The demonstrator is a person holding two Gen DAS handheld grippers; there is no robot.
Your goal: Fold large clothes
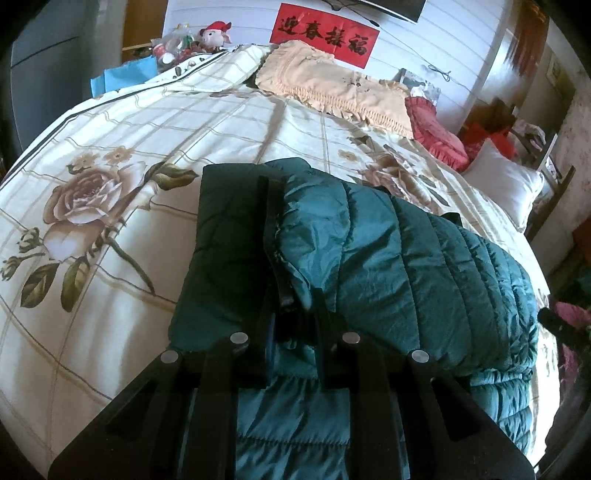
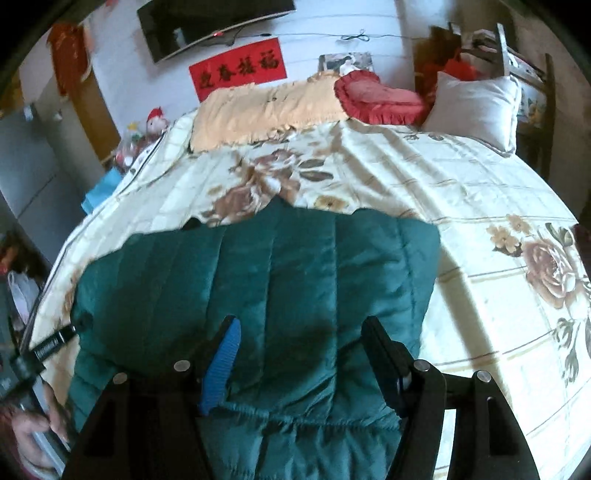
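A teal quilted puffer jacket [image 1: 406, 258] lies folded on the floral bedspread [image 1: 110, 184], its sides turned in. My left gripper [image 1: 291, 306] sits over the jacket's near left edge, its jaws narrow around a fold with a dark zipper strip. In the right wrist view the jacket [image 2: 295, 266] fills the middle. My right gripper [image 2: 301, 332] is open and empty just above the jacket's near hem, blue pad [image 2: 221, 362] on the left finger. The left gripper's tip [image 2: 55, 339] shows at the jacket's left edge.
A peach fringed cloth [image 1: 332, 88], a red heart cushion [image 1: 436, 129] and a white pillow [image 1: 506, 177] lie at the head of the bed. A red banner [image 1: 325, 37] hangs on the wall. Clutter and a plush toy [image 1: 214, 33] stand at the far left.
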